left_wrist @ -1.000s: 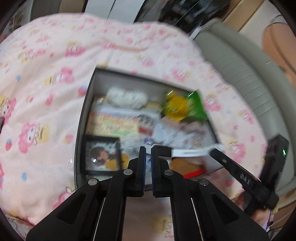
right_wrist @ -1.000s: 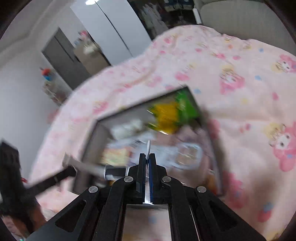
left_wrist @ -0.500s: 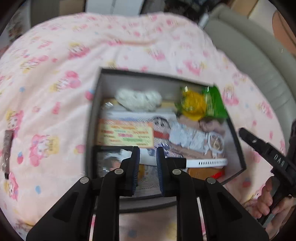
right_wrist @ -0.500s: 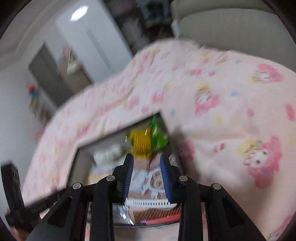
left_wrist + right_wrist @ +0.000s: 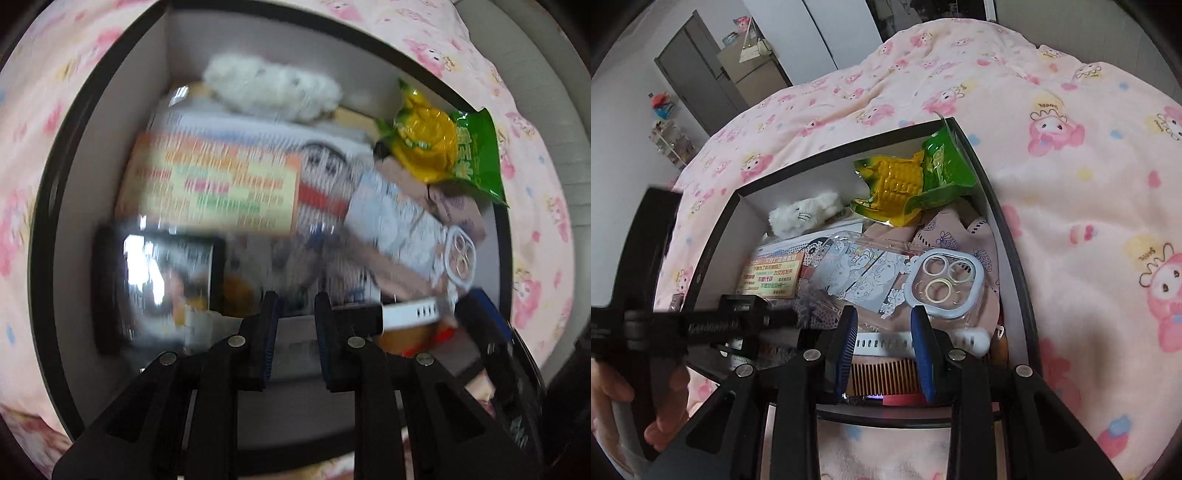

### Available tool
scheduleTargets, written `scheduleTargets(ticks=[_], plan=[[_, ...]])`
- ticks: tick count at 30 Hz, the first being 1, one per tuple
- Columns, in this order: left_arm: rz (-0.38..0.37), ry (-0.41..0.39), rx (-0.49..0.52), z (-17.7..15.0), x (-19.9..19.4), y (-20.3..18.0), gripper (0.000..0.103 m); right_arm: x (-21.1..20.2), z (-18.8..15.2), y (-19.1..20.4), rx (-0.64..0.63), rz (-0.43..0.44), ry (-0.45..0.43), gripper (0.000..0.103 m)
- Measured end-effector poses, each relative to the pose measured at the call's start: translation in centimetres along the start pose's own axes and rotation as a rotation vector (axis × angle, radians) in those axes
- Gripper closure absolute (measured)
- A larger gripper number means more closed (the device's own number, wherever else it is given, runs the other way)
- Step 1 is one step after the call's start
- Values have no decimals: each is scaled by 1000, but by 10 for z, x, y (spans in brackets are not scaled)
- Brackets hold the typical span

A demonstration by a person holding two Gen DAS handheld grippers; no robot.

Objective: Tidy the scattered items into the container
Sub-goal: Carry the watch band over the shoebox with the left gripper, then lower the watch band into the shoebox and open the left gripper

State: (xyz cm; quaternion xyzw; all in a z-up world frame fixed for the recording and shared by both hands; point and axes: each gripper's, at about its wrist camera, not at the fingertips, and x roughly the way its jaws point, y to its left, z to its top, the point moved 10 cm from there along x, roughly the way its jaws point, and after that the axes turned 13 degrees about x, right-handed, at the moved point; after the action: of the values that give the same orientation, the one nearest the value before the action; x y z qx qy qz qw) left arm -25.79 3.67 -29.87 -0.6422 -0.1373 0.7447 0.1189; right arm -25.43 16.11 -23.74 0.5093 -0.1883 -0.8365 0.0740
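The box [image 5: 1004, 225], a shallow black-rimmed container with pale inner walls, was seen sunk into a soft pink fleece blanket [image 5: 1089, 192] printed with cartoon figures, and it was already crowded, so the tidying was judged nearly finished; nothing loose was visible on the blanket in either view, though its far reaches were not shown. Inside, a fluffy white plush toy [image 5: 803, 214] was found toward ten o'clock, a crinkly green and yellow corn snack bag [image 5: 908, 181] toward one o'clock, a clear hard phone case [image 5: 942, 282] with three ringed lens holes near the centre, a glossy printed card [image 5: 772, 275] toward nine o'clock, and a white perforated strap [image 5: 886, 341] laid just above a ribbed brown comb [image 5: 882, 376] at six o'clock. The right gripper [image 5: 884, 350] was held over that strap with its jaws spread, having just been opened, nothing being pinched between them. The left gripper [image 5: 293, 336] was pointed steeply into the box in a heavily blurred view; its jaws had just been parted slightly, and nothing was seen gripped between them. What remained was judged to be withdrawal and a last check.
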Motion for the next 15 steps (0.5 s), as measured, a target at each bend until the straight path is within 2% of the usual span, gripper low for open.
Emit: scheduleTargets(ticks=[2,3,6,10,13,15], plan=[[-13,-31,18,-3,-7,-2,83,-6,3,-6,45,-2,-20,77],[-4,-57,30,-2,-13,-2,79,-9,7,-10,80,8,-30,77],[-24,-107,44,4,-21,-8,79,-11,10,-11,126,65,-23,77],[-19,-78,39,4,-12,-16,76,-15,13,-13,115,43,-38,77],[-99,-68,41,-3,-3,-29,76,-32,24,-26,120,6,-95,77],[-123,-64,83,-2,3,-39,76,-44,33,-34,119,-12,-140,77]])
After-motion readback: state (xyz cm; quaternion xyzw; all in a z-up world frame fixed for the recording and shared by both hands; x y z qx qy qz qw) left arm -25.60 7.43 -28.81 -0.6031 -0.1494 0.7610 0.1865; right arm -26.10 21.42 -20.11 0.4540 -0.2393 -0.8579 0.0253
